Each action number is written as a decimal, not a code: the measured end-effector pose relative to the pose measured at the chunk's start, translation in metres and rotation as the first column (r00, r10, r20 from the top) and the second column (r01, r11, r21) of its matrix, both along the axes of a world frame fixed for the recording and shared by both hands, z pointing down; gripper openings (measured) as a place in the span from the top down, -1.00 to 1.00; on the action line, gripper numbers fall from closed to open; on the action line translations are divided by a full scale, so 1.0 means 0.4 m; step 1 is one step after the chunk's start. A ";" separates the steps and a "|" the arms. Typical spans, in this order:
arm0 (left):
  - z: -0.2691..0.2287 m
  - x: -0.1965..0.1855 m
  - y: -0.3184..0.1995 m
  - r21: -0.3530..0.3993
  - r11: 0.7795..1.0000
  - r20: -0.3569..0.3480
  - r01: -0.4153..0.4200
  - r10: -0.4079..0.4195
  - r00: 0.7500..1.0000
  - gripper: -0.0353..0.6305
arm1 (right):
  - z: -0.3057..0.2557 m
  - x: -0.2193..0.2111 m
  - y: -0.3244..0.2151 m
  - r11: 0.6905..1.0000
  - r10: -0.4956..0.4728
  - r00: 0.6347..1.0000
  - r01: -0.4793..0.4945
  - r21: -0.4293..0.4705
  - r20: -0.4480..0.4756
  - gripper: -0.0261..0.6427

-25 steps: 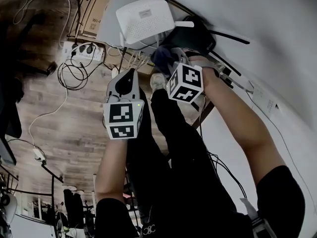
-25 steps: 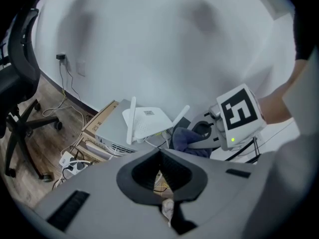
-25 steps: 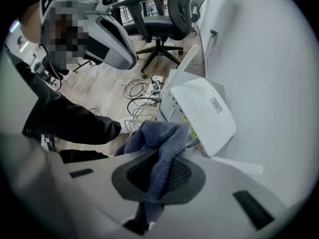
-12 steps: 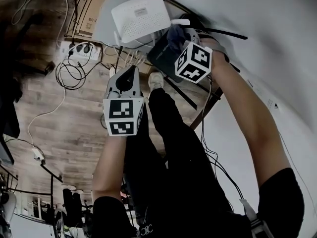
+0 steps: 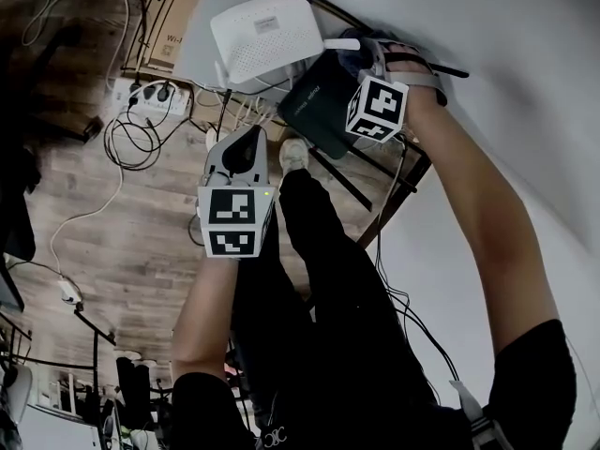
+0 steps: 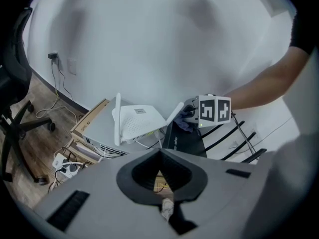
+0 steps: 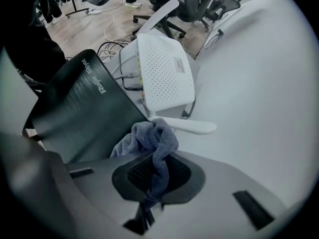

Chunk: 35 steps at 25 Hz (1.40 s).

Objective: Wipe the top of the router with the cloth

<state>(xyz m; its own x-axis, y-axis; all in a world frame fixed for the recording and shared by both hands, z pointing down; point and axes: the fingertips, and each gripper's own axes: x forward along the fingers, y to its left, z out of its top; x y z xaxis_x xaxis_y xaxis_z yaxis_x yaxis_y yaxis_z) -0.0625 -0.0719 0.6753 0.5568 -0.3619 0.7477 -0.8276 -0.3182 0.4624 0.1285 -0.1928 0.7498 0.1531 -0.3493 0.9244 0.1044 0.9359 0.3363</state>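
Note:
A black router (image 5: 319, 111) lies beside a white router (image 5: 265, 37) on a low stand by the wall. My right gripper (image 7: 158, 153) is shut on a blue-grey cloth (image 7: 152, 136). The cloth bunches over the black router (image 7: 84, 108) at its edge nearest the white router (image 7: 164, 73), close to a lying white antenna (image 7: 187, 126). In the head view only the right gripper's marker cube (image 5: 377, 109) shows, over the black router's far end. My left gripper (image 5: 234, 162) hangs apart, nearer me and above the floor, shut with nothing in it; from it I see both routers (image 6: 138, 119).
A grey flat box (image 6: 99, 131) and a cardboard box (image 5: 178, 17) lie under and beside the white router. A power strip (image 5: 155, 97) and loose cables lie on the wooden floor. Black antennas (image 6: 234, 138) stick out by the white wall. An office chair (image 6: 15, 98) stands at left.
My right gripper has carried the cloth away from me across the black router, toward the wall and the white router's antenna. The left gripper has barely moved.

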 end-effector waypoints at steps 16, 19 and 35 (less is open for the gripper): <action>0.022 0.036 0.015 -0.019 0.999 0.008 -0.047 0.047 0.999 0.90 | 0.006 0.021 -0.019 0.990 0.136 0.982 -0.132 -0.039 0.130 0.89; 0.021 0.055 0.024 -0.022 0.998 0.006 -0.059 0.059 0.998 0.90 | 0.009 0.022 -0.017 0.989 0.141 0.984 -0.137 -0.048 0.111 0.89; 0.025 0.107 0.054 -0.027 0.998 0.005 -0.057 0.057 0.998 0.90 | 0.016 0.073 0.047 0.973 0.194 0.975 -0.205 -0.104 -0.111 0.89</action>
<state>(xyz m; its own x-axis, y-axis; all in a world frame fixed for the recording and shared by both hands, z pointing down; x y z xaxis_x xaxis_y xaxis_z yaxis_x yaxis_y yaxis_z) -0.0195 -0.0501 0.6852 0.5715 -0.3096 0.7599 -0.8112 -0.3527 0.4664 0.1578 -0.1739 0.7564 0.3023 -0.1954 0.9330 -0.0606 0.9728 0.2234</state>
